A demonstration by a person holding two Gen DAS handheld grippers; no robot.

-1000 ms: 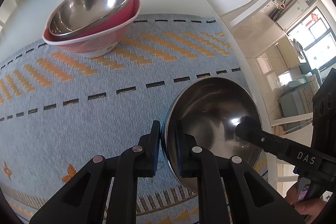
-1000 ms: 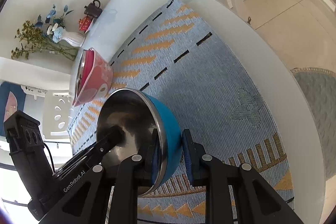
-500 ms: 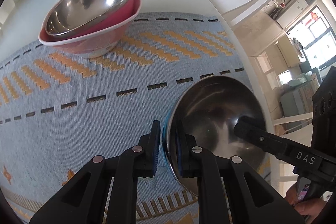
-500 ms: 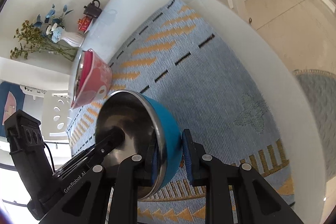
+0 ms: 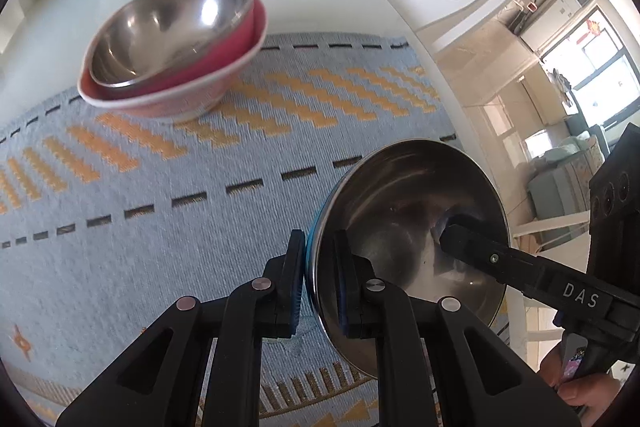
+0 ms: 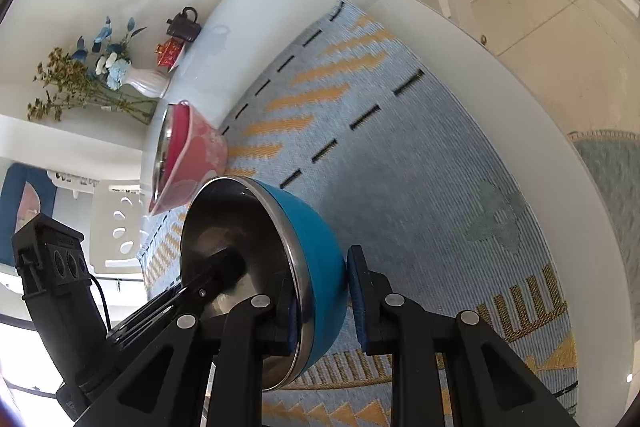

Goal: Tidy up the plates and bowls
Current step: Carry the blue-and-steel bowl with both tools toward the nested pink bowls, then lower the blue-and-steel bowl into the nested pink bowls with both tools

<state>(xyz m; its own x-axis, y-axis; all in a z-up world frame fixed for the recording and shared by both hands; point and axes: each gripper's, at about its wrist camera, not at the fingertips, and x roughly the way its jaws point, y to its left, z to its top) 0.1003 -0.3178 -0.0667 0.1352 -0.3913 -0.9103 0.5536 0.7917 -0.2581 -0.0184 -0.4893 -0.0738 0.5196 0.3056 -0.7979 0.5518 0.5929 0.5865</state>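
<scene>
Only the right wrist view shows the blue bowl's (image 6: 316,247) outside (both grippers' fingers (image 5: 298,267) clamp its rim).

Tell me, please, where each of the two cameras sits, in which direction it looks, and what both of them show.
Left wrist: sits on the left gripper, looks down along it at the blue bowl and striped mat; the right gripper and a hand show.
Right wrist: sits on the right gripper, looks down across the table; the left gripper's body shows.
Shared: the blue bowl clamped at opposite rims, the pink bowl with the steel bowl inside.
</scene>
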